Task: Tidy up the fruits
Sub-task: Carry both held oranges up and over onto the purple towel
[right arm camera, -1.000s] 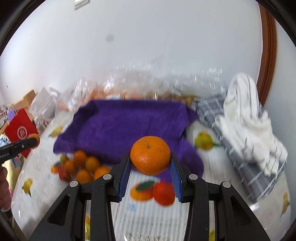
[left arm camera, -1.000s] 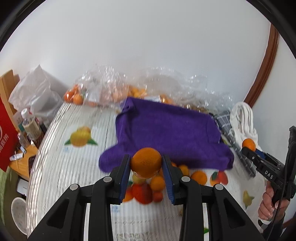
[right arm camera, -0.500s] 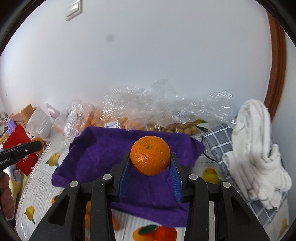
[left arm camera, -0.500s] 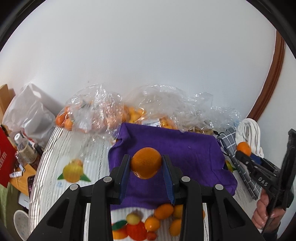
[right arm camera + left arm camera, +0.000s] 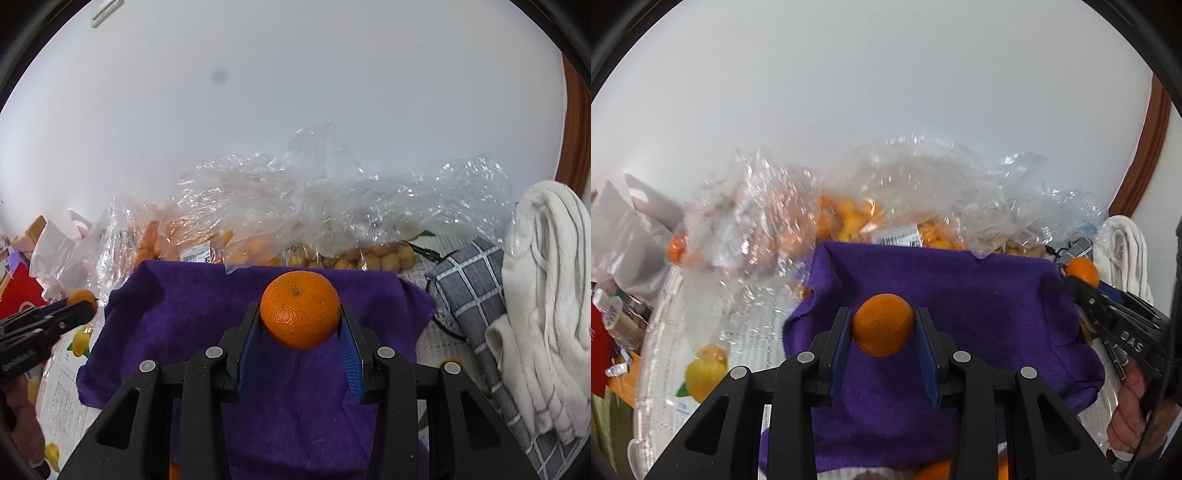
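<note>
My left gripper (image 5: 882, 326) is shut on a small orange (image 5: 882, 323) and holds it above the purple cloth (image 5: 979, 314). My right gripper (image 5: 300, 325) is shut on a larger orange (image 5: 300, 308) above the same purple cloth (image 5: 177, 314). The right gripper with its orange (image 5: 1081, 270) shows at the right of the left wrist view. The left gripper with its orange (image 5: 83, 297) shows at the left of the right wrist view. A few loose oranges (image 5: 934, 470) lie at the cloth's near edge.
Clear plastic bags of oranges (image 5: 846, 218) and of small tan fruits (image 5: 369, 256) lie behind the cloth against the white wall. A grey checked cloth (image 5: 472, 291) and a white towel (image 5: 546, 288) lie at the right. A white bag (image 5: 624, 229) and red box (image 5: 18, 299) sit at the left.
Both grippers have moved forward over the purple cloth, each still holding its orange. The loose oranges at the cloth's near edge have slid down almost out of view.
</note>
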